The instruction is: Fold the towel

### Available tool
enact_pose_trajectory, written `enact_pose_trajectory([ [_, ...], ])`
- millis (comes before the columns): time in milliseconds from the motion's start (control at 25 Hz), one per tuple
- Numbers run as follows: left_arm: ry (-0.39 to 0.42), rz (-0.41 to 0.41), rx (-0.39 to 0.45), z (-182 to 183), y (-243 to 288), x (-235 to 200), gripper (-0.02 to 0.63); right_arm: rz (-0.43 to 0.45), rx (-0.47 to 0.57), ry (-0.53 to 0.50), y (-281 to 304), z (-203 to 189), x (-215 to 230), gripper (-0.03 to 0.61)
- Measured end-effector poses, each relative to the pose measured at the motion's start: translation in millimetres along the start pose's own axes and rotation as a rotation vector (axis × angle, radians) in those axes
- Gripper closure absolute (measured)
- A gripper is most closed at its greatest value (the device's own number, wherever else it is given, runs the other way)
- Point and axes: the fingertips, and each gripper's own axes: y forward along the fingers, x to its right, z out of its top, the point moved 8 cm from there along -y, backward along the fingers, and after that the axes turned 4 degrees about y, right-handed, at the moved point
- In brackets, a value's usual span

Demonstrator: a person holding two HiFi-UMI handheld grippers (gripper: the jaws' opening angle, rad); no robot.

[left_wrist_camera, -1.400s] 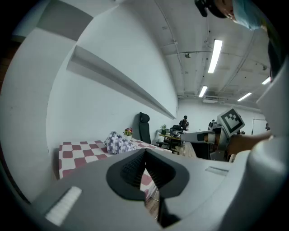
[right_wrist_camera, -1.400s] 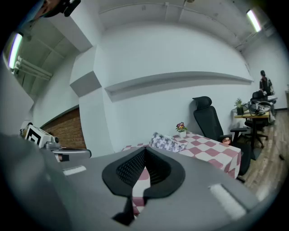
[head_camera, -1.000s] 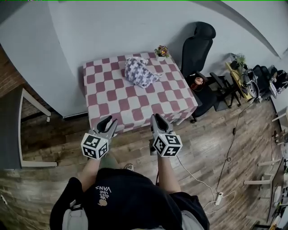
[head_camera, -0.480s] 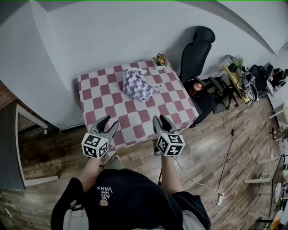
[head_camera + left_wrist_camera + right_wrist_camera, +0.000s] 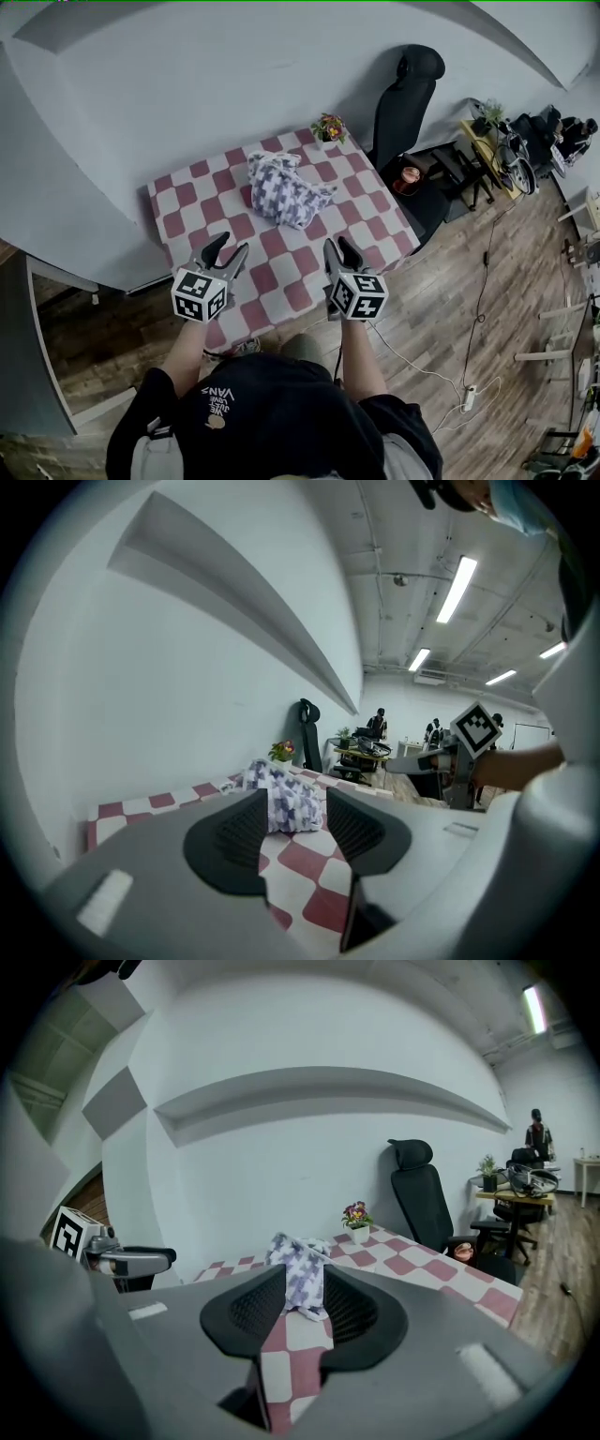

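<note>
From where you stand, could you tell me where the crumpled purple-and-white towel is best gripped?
Probably by the pointed flap sticking out on the right of the purple-and-white patterned towel, approached from the near side: the rest is bunched into a heap.

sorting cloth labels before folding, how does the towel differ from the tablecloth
The towel sits crumpled in a heap, while the tablecloth lies spread flat. The towel has a fine purple and white pattern, and the tablecloth has large red and white squares. The towel takes up only a patch toward the far side, whereas the tablecloth covers the whole top. Both are patterned cloth.
</note>
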Motion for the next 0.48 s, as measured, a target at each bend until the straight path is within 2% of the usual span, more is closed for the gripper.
enact_pose_trajectory([
  [240,0.042,0.046,-0.038,-6,39,-6,0.434,-0.018,-0.039,0.045,31,5,50,0.465],
  [480,0.054,0.149,-0.068,-7,91,-16,0.377,0.044,-0.113,0.109,98,21,113,0.465],
])
